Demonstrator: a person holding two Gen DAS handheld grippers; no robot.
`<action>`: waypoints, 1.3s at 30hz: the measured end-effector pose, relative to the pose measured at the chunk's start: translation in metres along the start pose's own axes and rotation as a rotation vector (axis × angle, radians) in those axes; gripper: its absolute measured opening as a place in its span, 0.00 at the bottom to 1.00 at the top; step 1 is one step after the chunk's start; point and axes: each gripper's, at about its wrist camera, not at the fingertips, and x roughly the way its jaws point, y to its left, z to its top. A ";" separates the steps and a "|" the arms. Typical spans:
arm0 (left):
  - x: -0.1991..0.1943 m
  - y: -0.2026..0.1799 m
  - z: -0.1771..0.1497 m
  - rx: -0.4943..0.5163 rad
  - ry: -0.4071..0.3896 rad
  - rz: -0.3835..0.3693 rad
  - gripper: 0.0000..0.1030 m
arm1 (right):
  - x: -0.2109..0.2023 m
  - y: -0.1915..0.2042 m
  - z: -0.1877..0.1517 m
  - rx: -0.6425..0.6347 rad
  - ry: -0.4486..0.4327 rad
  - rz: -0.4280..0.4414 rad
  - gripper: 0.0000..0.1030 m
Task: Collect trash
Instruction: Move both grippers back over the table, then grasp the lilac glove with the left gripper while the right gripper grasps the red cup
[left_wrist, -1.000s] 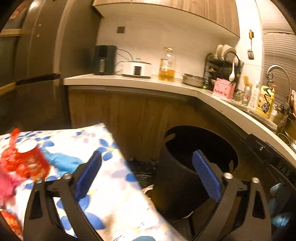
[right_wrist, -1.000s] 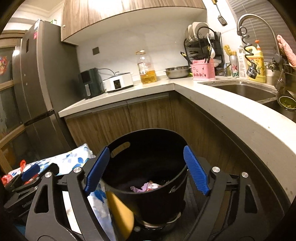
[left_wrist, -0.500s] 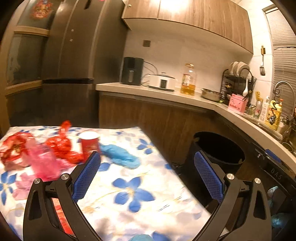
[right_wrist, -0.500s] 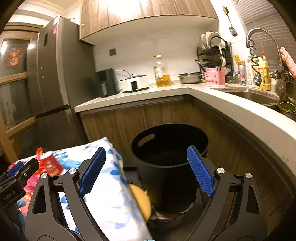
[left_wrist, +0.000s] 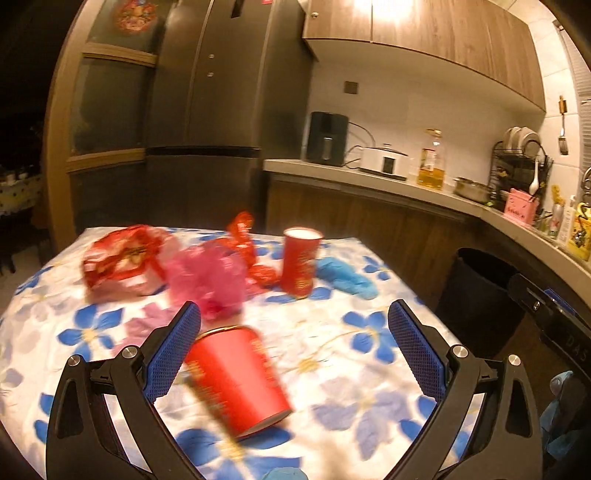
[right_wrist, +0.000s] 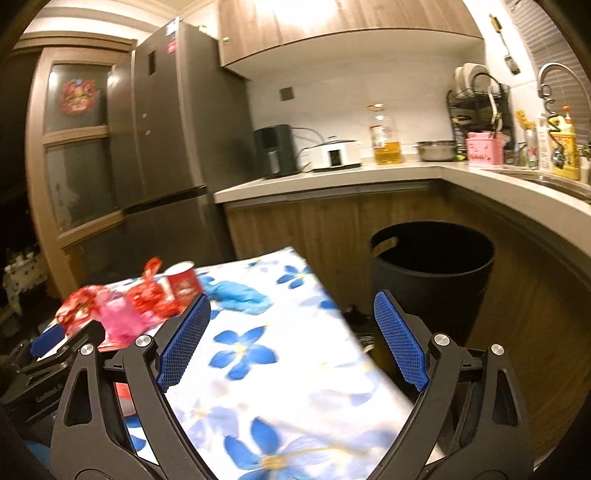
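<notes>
Blue mesh pads on the left gripper (left_wrist: 294, 341) are spread wide w/ nothing clamped; a red paper cup (left_wrist: 238, 376) lies tipped on its side low in the frame, right by the left pad, can't tell if touching bc of blur. Further up, mid-frame: pink crumpled plastic (left_wrist: 208, 277), a red-and-clear wrapper bag (left_wrist: 123, 260) to its left, red foil scraps (left_wrist: 247, 243), an upright red cup (left_wrist: 300, 260), and a blue glove (left_wrist: 345, 278) to the right, all on the flowered tablecloth (left_wrist: 332, 354). Right gripper (right_wrist: 291, 338) is also spread apart, holding nothing, over the tablecloth's right edge. Black trash bin (right_wrist: 432, 277) stands on the floor centre-right of that view, beside the table, under the countertop (right_wrist: 332, 177).
</notes>
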 end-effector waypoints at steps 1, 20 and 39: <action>-0.003 0.006 -0.003 0.001 -0.002 0.013 0.94 | 0.001 0.005 -0.003 -0.002 0.006 0.006 0.86; -0.025 0.099 -0.024 -0.052 0.001 0.214 0.94 | 0.029 0.111 -0.063 -0.124 0.153 0.223 0.90; -0.011 0.146 -0.017 -0.105 0.019 0.262 0.94 | 0.079 0.180 -0.092 -0.211 0.316 0.340 0.69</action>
